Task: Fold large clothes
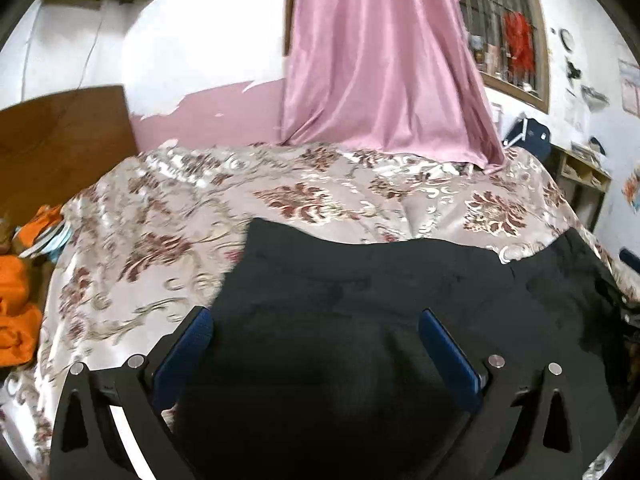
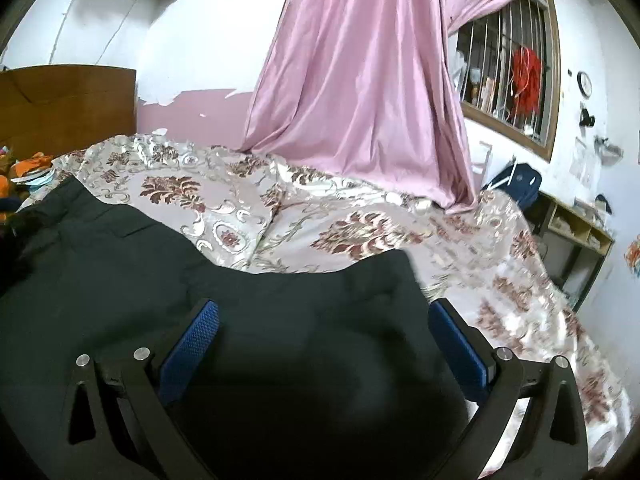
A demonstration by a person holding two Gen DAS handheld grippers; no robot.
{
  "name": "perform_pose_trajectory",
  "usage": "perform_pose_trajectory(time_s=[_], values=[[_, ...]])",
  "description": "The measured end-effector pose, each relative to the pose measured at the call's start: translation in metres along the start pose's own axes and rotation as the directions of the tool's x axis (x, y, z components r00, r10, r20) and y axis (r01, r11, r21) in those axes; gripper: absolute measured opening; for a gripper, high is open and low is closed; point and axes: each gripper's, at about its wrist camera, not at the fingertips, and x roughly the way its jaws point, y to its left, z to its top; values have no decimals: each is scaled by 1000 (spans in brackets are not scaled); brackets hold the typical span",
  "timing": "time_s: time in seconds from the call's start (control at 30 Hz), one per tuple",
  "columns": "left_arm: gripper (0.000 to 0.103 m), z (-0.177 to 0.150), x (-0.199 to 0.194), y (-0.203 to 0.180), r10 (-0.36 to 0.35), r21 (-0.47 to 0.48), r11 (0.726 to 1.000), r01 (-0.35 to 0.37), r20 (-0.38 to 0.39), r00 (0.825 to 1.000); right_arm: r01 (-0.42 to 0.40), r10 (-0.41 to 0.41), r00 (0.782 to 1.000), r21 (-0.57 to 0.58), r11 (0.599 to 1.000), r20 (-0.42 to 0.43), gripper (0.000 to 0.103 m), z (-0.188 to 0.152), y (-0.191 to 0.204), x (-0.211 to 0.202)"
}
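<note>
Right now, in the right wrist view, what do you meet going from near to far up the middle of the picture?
Open tongs → black garment lying between the fingers → floral bedspread → hem of the pink curtain resting on the bed's far edge → wall behind.

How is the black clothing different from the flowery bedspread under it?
The black garment is plain and dark, while the floral bedspread is pale and shiny with red-brown flower patterns. The garment lies on top and covers only the near part; the bedspread reaches back to the pink curtain. Both open grippers, left gripper and right gripper, are over the garment, not the bedspread. Both are cloth lying spread out.
</note>
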Motion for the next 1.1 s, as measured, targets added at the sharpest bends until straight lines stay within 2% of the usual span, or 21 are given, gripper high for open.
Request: perform_pose_trajectory(time_s=[0.1,0.23,0.33,0.4,0.43,0.63,0.7,0.77,0.87,1.1], values=[[103,1,6,20,27,-17,999,-28,-95,995,-8,8,999,-3,1000,-52,102,1,-20,0],[103,-16,30,42,68,-25,997,-76,-236,969,-8,23,992,115,993,-123,102,-9,-56,5],[103,-36,46,64,-56,-175,985,3,-304,951,11,27,985,219,976,-168,102,-29,-80,11],[103,-42,51,78,-128,-279,959,42,-299,946,11,53,976,290,957,-212,102,-44,-94,20],[103,-44,51,81,-147,-295,954,57,-292,945,8,62,973,301,954,-222,102,-50,-96,23],[103,-52,50,79,-170,-265,959,97,-267,949,-69,167,956,371,926,-240,102,-80,-101,44],[103,-56,49,80,-176,-271,956,109,-237,955,-108,226,944,420,901,-241,102,-89,-105,52],[103,-60,46,77,-167,-259,960,110,-207,964,-134,255,942,453,881,-218,102,-94,-109,53],[103,-61,44,75,-154,-243,964,105,-192,969,-147,261,945,458,877,-196,102,-100,-108,55],[103,-59,46,79,-162,-245,963,112,-196,967,-163,276,944,469,868,-182,102,-103,-109,58]])
